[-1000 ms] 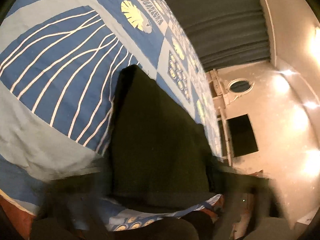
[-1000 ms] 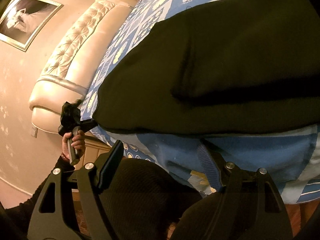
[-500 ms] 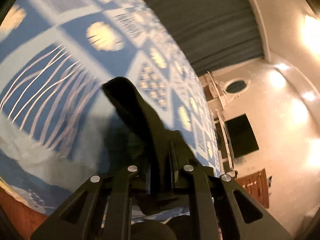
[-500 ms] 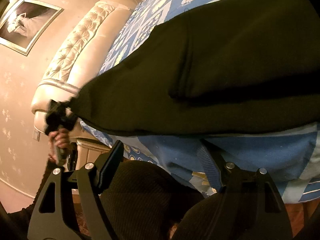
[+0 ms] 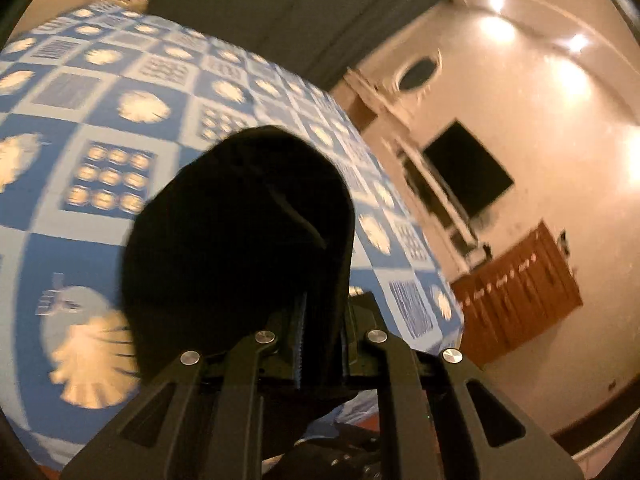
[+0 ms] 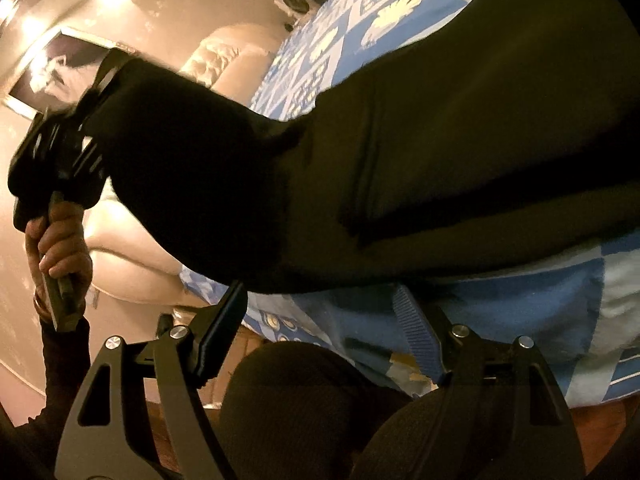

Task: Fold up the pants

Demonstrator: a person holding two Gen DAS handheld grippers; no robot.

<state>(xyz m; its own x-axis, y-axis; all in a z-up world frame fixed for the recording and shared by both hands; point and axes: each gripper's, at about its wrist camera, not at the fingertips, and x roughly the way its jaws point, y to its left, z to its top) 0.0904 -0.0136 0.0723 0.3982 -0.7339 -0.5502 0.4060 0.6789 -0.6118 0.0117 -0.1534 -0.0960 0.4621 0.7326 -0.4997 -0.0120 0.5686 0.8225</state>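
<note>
Left gripper [image 5: 322, 328] clamped on pants [image 6: 440, 152] end, lifted at 10 o'clock. Right gripper [image 6: 316, 320] agape, empty, at bed [image 6: 520, 312] edge.

Bedspread [image 5: 100, 128] beyond pants [image 5: 240, 220]: free.

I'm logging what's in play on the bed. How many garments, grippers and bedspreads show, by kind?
Black pants: 1
Grippers: 2, the left gripper and the right gripper
Blue patterned bedspread: 1
Total: 4
</note>
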